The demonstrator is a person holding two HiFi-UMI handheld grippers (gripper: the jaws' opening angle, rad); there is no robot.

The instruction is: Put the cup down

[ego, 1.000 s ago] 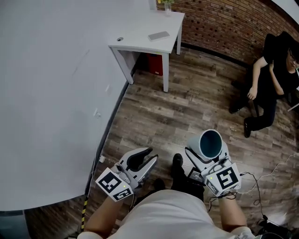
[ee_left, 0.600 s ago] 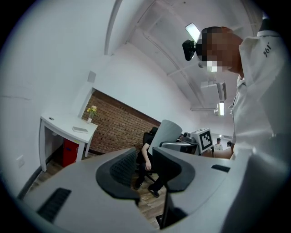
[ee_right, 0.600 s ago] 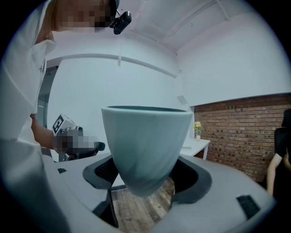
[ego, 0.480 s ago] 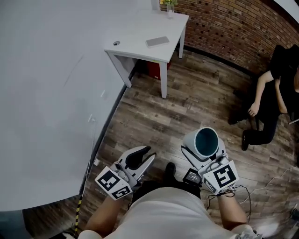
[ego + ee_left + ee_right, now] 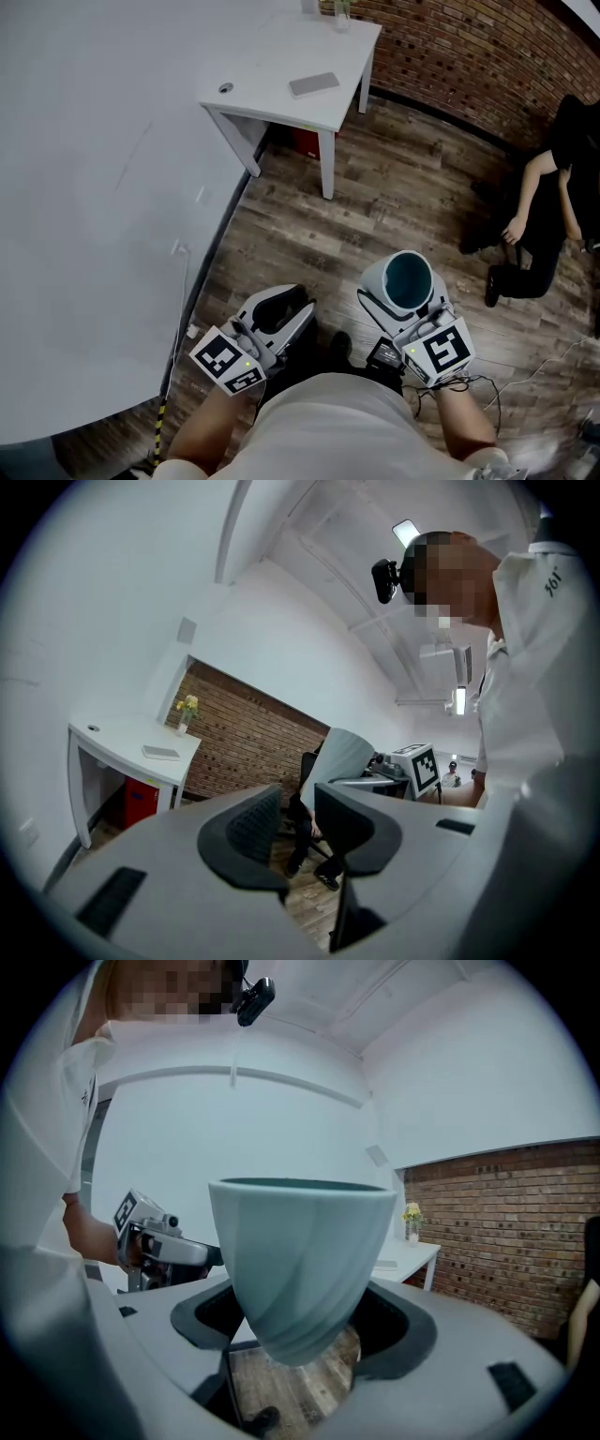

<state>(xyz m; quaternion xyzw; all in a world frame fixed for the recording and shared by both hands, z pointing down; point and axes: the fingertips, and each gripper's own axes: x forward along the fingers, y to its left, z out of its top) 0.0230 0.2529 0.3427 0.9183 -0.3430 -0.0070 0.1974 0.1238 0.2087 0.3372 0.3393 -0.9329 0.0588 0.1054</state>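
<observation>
Pale-teal cup (image 5: 405, 279): 1 item, upright, interior bare, pinched low in our right gripper (image 5: 300, 1327), above the wood floor (image 5: 375, 216). Left gripper (image 5: 296, 822): jaws slightly spread, nothing between. White table (image 5: 272, 89) sits nearer than 1 second ago; we judge set-down approaching.

No word, brand or number can be read with certainty. The only signs are black-and-white square code markers, one on the left cube (image 5: 228, 364) behind the left claw (image 5: 284, 307) and one on the right cube (image 5: 437, 349) behind the right claw (image 5: 405, 298). A small dark print on the person's shirt (image 5: 553, 580) is too unclear to read.
</observation>
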